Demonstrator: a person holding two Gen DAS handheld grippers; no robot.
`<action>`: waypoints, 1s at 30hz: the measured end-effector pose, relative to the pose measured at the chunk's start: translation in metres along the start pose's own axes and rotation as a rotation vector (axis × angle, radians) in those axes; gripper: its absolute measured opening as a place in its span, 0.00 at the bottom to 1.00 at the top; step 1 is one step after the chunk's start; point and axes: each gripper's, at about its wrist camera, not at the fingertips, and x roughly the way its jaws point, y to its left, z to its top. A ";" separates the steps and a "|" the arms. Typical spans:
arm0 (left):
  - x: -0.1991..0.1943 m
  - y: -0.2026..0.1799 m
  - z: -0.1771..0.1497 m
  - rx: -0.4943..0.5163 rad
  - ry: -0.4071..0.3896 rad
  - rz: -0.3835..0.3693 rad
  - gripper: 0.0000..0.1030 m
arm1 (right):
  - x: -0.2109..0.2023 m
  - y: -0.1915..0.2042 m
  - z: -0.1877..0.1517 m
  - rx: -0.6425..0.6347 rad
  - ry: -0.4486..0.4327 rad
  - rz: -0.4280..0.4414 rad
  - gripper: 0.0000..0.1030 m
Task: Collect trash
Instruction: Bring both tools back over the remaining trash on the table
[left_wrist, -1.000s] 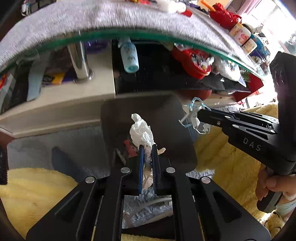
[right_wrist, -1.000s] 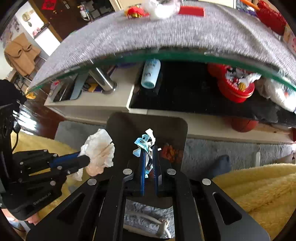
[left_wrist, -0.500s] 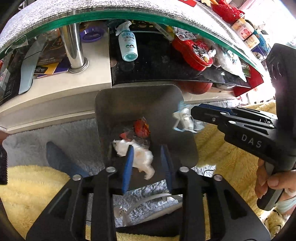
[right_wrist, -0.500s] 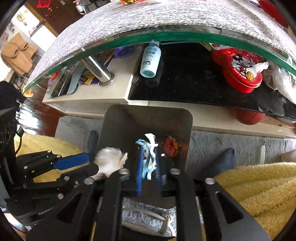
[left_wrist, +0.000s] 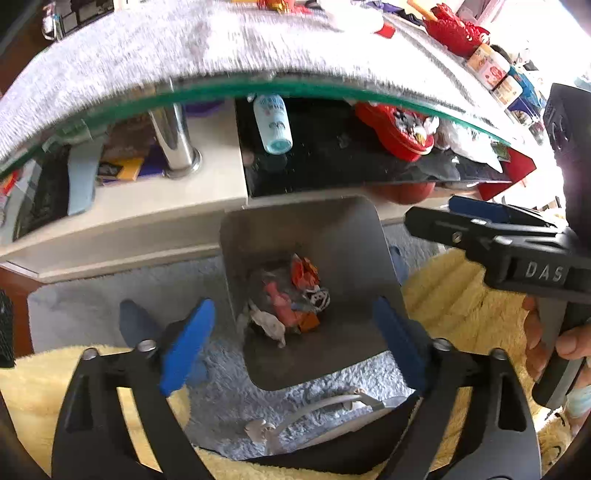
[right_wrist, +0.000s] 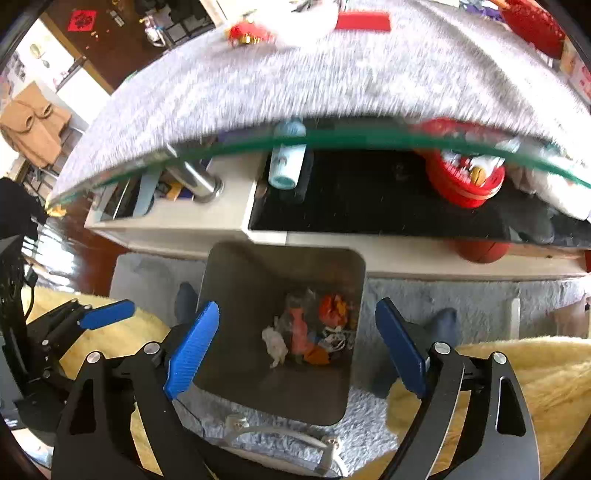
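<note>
A grey square trash bin (left_wrist: 343, 229) stands on the floor below both grippers; it also shows in the right wrist view (right_wrist: 243, 273). In its bottom lie a crumpled white tissue (left_wrist: 267, 325), red and orange wrappers (left_wrist: 303, 273) and a blue-white scrap (left_wrist: 318, 297). The tissue (right_wrist: 274, 341) and wrappers (right_wrist: 332, 306) also show in the right wrist view. My left gripper (left_wrist: 291, 341) is open and empty above the bin. My right gripper (right_wrist: 295, 345) is open and empty above the bin; it also shows at the right of the left wrist view (left_wrist: 436, 218).
A glass table edge with a grey cloth (left_wrist: 184, 48) hangs above the bin. A shelf below holds a blue spray bottle (left_wrist: 273, 123), a chrome leg (left_wrist: 173, 140) and a red tin (left_wrist: 395, 129). Grey rug (left_wrist: 229, 398), white cable (left_wrist: 314, 406) and yellow blanket (left_wrist: 461, 302) surround the bin.
Both grippers opened wide and dropped their loads: the white tissue and the blue-white scrap now lie in the bin. Both grippers rose a little above the bin.
</note>
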 end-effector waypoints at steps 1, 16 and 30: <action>-0.003 0.000 0.002 -0.001 -0.006 0.003 0.89 | -0.004 -0.001 0.003 0.002 -0.012 -0.001 0.89; -0.058 0.019 0.069 -0.010 -0.145 0.066 0.92 | -0.059 -0.025 0.079 0.033 -0.178 -0.036 0.91; -0.083 0.043 0.159 -0.015 -0.234 0.130 0.92 | -0.045 -0.010 0.138 -0.025 -0.208 -0.001 0.91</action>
